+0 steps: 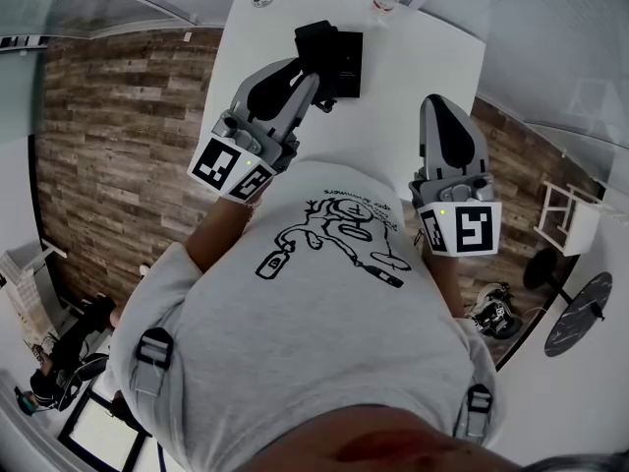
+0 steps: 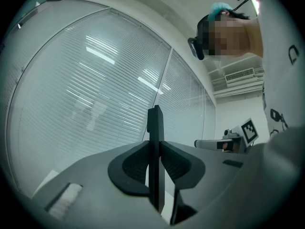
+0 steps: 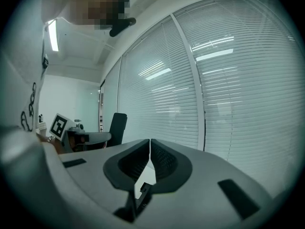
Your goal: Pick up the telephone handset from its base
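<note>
the left gripper [image 1: 311,79] pinches the telephone handset [image 1: 316,43] between its fingers, clamped across the thin side, likely so the slab cannot twist. the handset hangs over the left edge of the base [image 1: 348,65], on the far part of the white surface [image 1: 432,57]. the right gripper [image 1: 439,104] hovers to the right, fingers pressed together on nothing, probably just kept out of the way. only the head view shows the base, though not how high the handset is. the left gripper view shows the grip itself: handset edge-on against window blinds, no base in sight, which suggests it is off its cradle.
</note>
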A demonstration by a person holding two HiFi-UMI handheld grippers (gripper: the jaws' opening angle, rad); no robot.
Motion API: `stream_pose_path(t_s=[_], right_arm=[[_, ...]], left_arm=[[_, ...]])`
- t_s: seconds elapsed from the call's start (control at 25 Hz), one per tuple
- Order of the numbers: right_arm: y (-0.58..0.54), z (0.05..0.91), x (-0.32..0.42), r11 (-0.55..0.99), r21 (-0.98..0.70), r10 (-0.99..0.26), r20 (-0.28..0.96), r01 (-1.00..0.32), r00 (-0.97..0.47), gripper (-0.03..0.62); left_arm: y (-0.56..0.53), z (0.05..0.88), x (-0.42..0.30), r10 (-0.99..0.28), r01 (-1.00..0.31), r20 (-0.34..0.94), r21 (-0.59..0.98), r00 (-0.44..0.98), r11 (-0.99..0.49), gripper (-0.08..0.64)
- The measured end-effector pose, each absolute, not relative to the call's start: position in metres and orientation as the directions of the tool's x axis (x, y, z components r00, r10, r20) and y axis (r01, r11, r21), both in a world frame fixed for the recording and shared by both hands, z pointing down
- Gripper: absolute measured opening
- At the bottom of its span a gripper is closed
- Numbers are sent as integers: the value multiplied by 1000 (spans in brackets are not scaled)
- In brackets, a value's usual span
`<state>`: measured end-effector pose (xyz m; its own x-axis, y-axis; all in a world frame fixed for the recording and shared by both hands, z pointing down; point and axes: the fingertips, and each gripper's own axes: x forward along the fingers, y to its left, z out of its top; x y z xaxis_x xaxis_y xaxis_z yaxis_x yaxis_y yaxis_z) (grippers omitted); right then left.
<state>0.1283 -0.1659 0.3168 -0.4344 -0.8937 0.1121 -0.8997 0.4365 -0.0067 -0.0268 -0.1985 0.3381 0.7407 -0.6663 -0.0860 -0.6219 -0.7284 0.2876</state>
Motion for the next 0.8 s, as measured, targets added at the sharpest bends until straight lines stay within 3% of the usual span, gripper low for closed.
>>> stream_pose_path(t_s=[0.8], right_arm=[[-162, 320, 129, 433, 21, -894, 139, -901, -427, 8]], left_arm=[[-193, 334, -24, -660, -614, -94, 292, 745, -734, 71]])
